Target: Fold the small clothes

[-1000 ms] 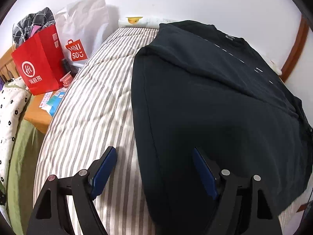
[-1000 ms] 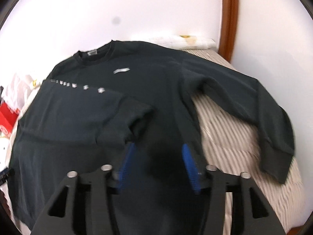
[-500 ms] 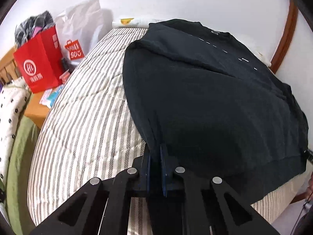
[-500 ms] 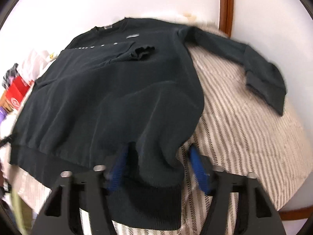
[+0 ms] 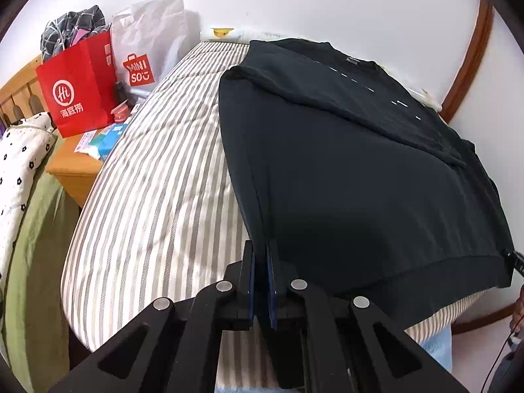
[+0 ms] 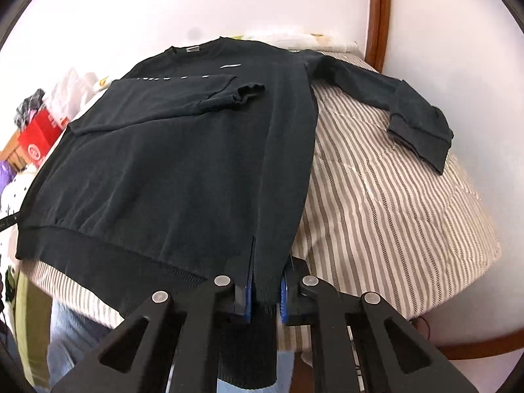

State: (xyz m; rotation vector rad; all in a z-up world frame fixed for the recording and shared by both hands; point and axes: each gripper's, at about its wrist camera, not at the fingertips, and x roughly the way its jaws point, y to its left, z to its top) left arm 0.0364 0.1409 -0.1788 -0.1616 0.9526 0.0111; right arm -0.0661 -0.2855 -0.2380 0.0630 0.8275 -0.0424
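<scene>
Having gaped earlier, both hand-held grippers, left (image 5: 261,275) and closing right (image 6: 265,281), now pinch the sweatshirt (image 6: 183,150) hem.

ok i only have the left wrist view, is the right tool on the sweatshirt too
Observer: yes, the right tool is closing with the sweatshirt hem between its pads, at the hem's other corner.
Operator: and the sleeve on that side, folded in like the one i see
Observer: no, that sleeve lies spread out on the striped mattress, with its cuff well clear of the body.
</scene>
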